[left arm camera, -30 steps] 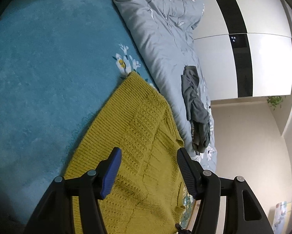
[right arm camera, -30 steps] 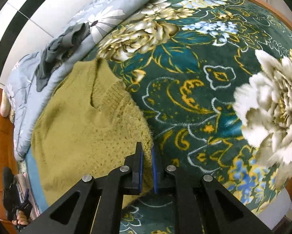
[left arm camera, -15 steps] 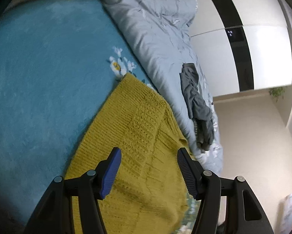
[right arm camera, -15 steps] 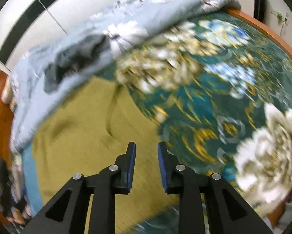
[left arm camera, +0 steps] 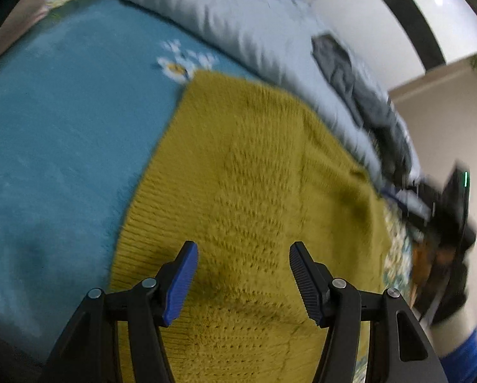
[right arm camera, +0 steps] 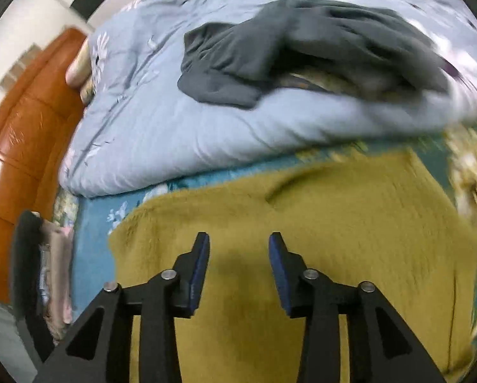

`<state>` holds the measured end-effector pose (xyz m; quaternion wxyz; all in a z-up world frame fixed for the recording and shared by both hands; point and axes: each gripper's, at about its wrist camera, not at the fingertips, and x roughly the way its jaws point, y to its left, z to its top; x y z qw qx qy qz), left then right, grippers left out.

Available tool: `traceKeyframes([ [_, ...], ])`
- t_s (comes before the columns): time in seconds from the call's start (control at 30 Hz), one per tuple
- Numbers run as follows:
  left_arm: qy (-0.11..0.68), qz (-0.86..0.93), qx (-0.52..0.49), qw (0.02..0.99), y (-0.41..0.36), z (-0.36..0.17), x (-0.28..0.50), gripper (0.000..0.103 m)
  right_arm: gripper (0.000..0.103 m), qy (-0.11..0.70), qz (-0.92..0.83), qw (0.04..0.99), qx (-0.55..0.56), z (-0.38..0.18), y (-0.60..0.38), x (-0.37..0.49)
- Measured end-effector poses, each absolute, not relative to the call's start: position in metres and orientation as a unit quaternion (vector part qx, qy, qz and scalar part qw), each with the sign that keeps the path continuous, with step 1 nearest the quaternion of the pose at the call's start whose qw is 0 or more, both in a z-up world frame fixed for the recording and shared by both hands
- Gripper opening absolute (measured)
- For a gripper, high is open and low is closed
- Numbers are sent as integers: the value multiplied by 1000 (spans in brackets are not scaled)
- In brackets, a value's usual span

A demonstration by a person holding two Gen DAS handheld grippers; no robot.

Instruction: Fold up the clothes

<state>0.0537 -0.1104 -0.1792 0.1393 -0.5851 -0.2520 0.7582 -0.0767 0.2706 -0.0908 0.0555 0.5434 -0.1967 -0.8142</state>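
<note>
sweater: coarse knit, matt | headboard: glossy, probably leather | quilt: smooth cloth

The knit sweater lies flat on the bed blanket, under both spread claws. In the right wrist view the rolled duvet lies beyond it toward 12 o'clock, a crumpled garment on top of the duvet. The headboard stands at 9 o'clock.
</note>
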Motion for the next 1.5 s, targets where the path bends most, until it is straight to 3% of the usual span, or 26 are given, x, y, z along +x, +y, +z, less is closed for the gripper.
traceKeyframes([
  [0.2, -225, 742, -616, 136, -97, -198, 47, 64, 47, -188, -791, 26, 581, -131, 275, -118],
  [0.4, -249, 735, -616, 139, -103, -200, 46, 67, 47, -190, -788, 25, 586, -150, 284, -122],
  [0.53, -262, 732, -614, 138, -107, -199, 45, 68, 47, -143, -787, 82, 594, -150, 261, -114],
  [0.6, -263, 732, -613, 138, -106, -198, 44, 68, 47, -77, -787, 102, 603, -151, 243, -106],
  [0.63, -263, 732, -613, 138, -105, -198, 44, 68, 43, -47, -788, 104, 605, -151, 236, -104],
  [0.77, -265, 733, -611, 140, -105, -196, 43, 68, 10, 18, -797, 93, 596, -144, 222, -98],
  [0.83, -271, 732, -608, 143, -107, -195, 41, 68, 9, 33, -805, 80, 587, -136, 221, -100],
  [1.03, -286, 742, -582, 173, -108, -180, 42, 68, 9, 24, -834, 25, 551, -103, 235, -138],
  [1.23, -277, 756, -570, 167, -112, -171, 44, 68, 10, 7, -810, -19, 586, -126, 234, -160],
  [1.43, -305, 754, -564, 142, -130, -171, 46, 68, 26, -29, -812, -21, 582, -108, 248, -151],
  [1.5, -314, 753, -563, 135, -136, -171, 47, 68, 28, -44, -824, -15, 565, -89, 256, -138],
])
